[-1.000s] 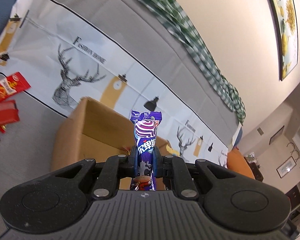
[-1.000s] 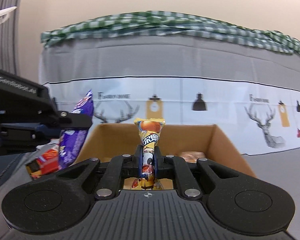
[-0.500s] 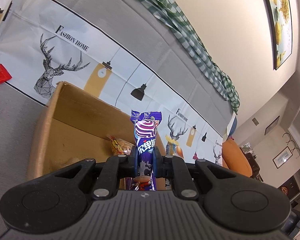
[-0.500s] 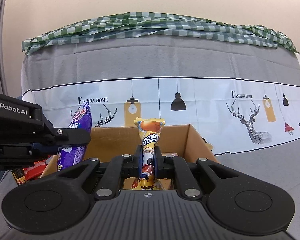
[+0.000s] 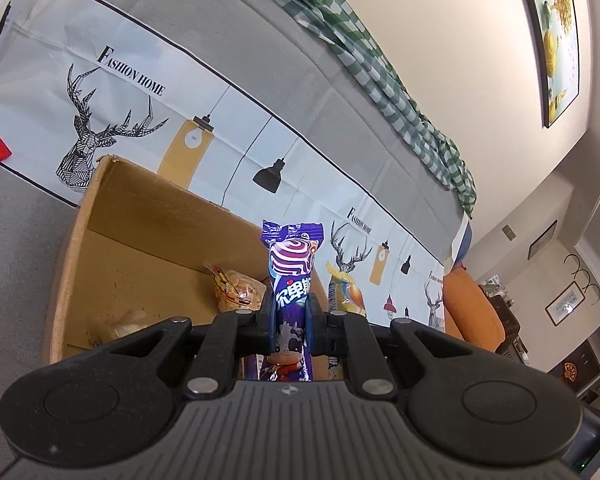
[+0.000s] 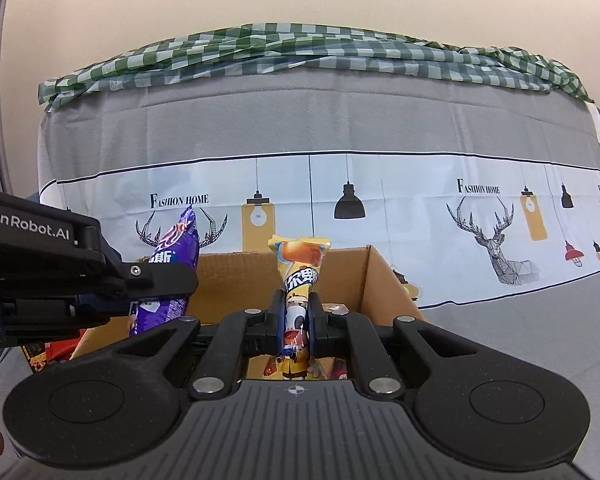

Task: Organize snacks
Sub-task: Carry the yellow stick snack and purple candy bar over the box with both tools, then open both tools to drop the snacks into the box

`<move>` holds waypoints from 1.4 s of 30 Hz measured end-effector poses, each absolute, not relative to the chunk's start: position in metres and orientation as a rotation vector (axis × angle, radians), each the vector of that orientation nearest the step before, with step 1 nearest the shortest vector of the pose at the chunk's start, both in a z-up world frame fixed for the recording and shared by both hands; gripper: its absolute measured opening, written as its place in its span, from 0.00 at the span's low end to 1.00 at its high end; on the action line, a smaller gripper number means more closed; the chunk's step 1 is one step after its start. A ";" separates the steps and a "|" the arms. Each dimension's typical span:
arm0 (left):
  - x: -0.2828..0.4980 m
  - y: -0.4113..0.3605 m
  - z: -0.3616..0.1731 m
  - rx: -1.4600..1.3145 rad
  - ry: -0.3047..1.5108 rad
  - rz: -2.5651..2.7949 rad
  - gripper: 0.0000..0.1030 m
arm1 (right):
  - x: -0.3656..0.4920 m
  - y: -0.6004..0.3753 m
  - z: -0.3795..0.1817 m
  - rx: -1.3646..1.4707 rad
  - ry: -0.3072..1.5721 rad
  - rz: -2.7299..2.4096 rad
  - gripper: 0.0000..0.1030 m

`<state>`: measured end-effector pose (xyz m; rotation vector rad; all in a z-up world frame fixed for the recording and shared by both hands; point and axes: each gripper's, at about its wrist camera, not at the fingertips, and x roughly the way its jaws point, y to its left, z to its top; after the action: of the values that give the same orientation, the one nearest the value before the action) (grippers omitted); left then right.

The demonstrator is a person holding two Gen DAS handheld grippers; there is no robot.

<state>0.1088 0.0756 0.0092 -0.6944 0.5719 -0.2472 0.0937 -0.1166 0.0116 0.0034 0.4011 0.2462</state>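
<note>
Upright purple snack packet, yellow packet, above cardboard box

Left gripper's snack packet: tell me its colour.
Purple snack packet with a pink-white swirl, clearest in the left wrist view.

I'm working in what looks like a home living room. A grey fabric sofa fills my right view, draped with a white printed cloth showing deer heads, hanging lamps and the words "Fashion Home", and a green-and-white checked cloth lies along its top. From my left view I see a framed floral painting on the cream wall, and an orange cushion at the sofa's end.
</note>
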 end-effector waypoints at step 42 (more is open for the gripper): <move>0.107 0.077 0.009 -0.691 0.574 -0.251 0.14 | 0.091 -0.115 0.014 -0.013 0.390 0.255 0.10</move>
<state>0.1075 0.0770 0.0088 -0.6912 0.5736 -0.2515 0.0911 -0.1145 0.0138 -0.0130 0.3902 0.2550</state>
